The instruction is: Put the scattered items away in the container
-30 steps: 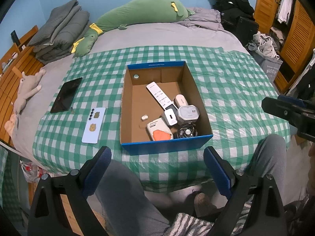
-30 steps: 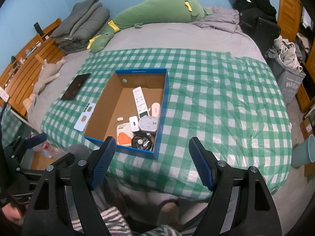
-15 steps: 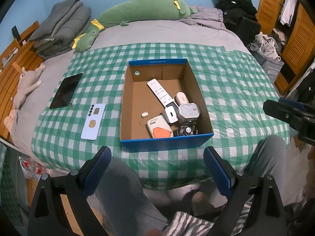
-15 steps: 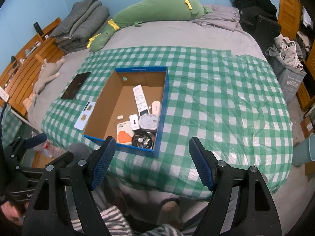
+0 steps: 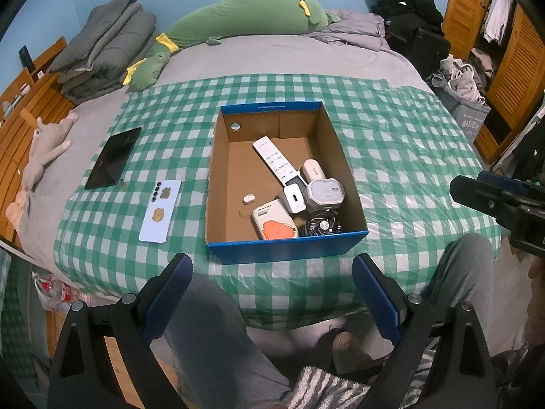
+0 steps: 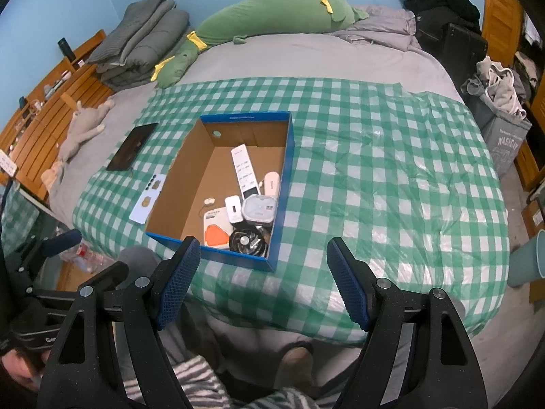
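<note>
Both grippers, left gripper [image 5: 270, 289] and right gripper [image 6: 262, 281], hang unmoved, wide open and empty, near the box [image 5: 287, 250]. Nothing has shifted: pale phone [image 5: 160, 211] and dark tablet [image 5: 113, 157] remain left, outside it.

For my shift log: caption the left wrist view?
Open left gripper above blue box of gadgets; phone and tablet lie outside.

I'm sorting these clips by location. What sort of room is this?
A bedroom, most likely: a bed under a checked cloth, folded blankets, a long green plush toy, and a wooden wardrobe with hanging clothes.
</note>
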Demonstrator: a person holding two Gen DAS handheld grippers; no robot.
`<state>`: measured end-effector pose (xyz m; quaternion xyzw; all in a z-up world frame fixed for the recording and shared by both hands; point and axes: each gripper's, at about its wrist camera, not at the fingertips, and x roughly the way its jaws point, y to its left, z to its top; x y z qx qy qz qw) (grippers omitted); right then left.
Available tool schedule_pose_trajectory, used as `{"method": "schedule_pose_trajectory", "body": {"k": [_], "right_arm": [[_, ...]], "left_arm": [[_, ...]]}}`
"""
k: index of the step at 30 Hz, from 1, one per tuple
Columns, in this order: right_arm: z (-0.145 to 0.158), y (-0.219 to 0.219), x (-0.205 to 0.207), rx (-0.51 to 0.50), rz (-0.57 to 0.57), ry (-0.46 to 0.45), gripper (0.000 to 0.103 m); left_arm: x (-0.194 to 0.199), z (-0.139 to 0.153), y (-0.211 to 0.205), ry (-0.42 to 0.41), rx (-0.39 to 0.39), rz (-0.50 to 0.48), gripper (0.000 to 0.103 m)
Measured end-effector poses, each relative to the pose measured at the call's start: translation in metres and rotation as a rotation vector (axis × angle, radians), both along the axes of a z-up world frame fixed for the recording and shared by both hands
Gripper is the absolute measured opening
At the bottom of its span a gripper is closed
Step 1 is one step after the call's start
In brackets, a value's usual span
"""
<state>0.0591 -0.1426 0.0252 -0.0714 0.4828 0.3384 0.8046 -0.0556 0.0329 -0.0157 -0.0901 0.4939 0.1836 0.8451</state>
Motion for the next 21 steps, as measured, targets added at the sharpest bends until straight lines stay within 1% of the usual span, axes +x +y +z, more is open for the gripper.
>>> {"method": "schedule_pose_trajectory", "body": {"k": [21], "right_arm": [[0.0, 0.0027, -0.0014, -0.002, -0.011, 0.002, 0.076]], "left_arm": [[-0.0007, -0.0016, -0.0046, -0.001, -0.011, -0.006, 0.096]]}}
